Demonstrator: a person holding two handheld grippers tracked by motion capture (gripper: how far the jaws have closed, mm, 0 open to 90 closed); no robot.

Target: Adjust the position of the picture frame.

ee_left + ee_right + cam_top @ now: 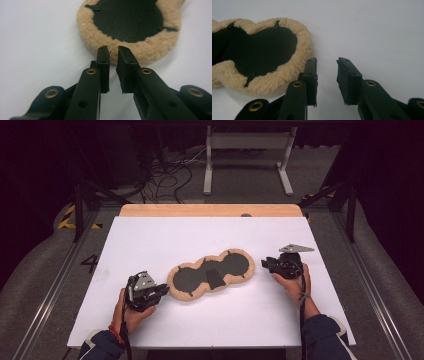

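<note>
Fleece pad [211,275] lies flat mid-table [150,235], black side up, untouched, so nothing looks done yet: L gripper [113,53] sits w/ jaws nearly closed, empty, at pad's near rim; R gripper [326,62] part-open, empty, just beside its other end.

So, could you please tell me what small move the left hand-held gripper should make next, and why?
Probably ease the left hand-held gripper slightly forward onto the fleece rim of the pad: its jaws stand slightly apart, empty, just short of that edge, which lies flat on the white table.
</note>
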